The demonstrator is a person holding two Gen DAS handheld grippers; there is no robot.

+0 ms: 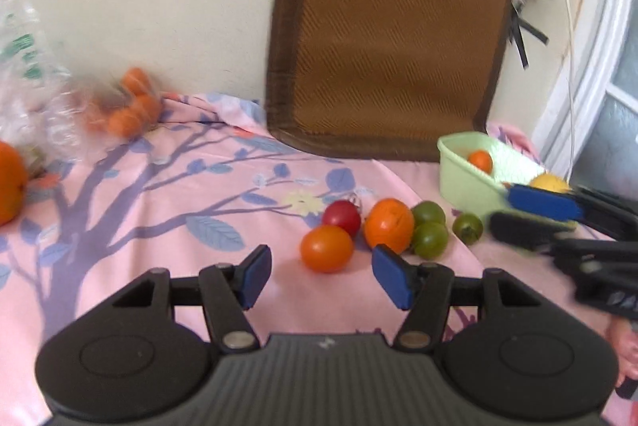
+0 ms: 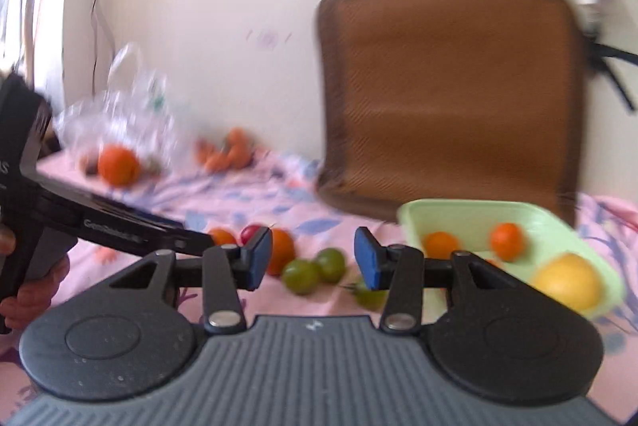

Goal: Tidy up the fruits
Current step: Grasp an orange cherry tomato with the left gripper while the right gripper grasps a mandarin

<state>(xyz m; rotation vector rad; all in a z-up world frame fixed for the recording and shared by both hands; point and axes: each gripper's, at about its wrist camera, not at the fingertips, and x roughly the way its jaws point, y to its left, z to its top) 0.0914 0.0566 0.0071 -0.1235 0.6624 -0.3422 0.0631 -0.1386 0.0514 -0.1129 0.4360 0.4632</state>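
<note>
Left gripper (image 1: pixel 321 276) stands open and empty, an orange tomato (image 1: pixel 327 248) just ahead between its pads. Past it lie a red tomato (image 1: pixel 341 217) and green ones (image 1: pixel 430 239). Right gripper (image 2: pixel 313 258) gapes too, empty, the tray (image 2: pixel 410 216) off its right jaw.

A: What is my left gripper (image 1: pixel 321 276) made of?
B: Matt black plastic, ribbed grey body, smooth blue pads, small metal pins.
A: And what lies under my fruit?
B: A soft pink printed cloth (image 1: pixel 167 186). The tomatoes (image 1: pixel 327 248) shine glossy; the green tub (image 1: pixel 458 182) is smooth plastic, the brown mat (image 1: pixel 390 39) woven.
</note>
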